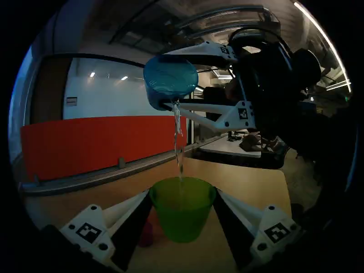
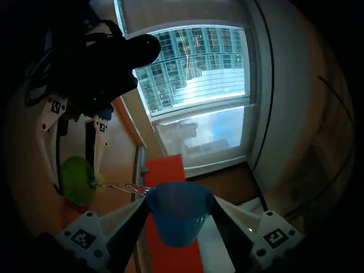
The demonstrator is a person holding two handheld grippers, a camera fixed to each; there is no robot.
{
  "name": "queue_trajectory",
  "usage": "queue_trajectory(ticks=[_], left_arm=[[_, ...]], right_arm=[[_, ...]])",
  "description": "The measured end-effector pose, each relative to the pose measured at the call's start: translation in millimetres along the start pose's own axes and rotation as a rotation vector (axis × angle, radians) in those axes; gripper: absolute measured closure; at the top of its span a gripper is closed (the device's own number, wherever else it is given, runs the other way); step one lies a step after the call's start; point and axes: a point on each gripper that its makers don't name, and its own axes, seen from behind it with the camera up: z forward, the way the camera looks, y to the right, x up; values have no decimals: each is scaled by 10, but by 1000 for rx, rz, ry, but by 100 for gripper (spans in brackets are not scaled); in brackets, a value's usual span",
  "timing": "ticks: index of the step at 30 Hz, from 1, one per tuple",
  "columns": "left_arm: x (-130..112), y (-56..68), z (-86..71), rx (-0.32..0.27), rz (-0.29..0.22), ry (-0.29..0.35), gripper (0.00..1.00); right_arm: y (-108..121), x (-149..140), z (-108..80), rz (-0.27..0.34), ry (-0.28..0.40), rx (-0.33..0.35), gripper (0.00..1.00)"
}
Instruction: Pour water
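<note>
your left gripper [image 1: 182, 200] clenched the green cup [image 1: 183, 216] above the table [image 1: 248, 182], short of its far edge; your right gripper [image 2: 179, 207] grasped the tilted blue cup [image 2: 177, 223], water [image 1: 176, 136] falling into the green cup.

We hold the left gripper [image 1: 182, 193] level, its two fingers pressed against either side of the green cup [image 1: 182, 223], which sits upright between them. Our right gripper [image 1: 172, 79] hangs above the green cup and a little beyond it. It is rolled onto its side so that one finger lies over the other, and both are clamped on the blue cup [image 1: 170, 88], which tilts with it toward the green cup. Behind the right gripper, farther from the green cup, our hand [image 1: 273, 91] and arm show as a dark shape.
</note>
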Motion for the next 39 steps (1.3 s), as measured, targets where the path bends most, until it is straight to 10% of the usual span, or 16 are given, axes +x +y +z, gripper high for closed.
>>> queue_trajectory(ticks=[39], left_arm=[[9,-67,-8,17,1,7,11]], right_arm=[[46,178,121,-233,2,-19,8]])
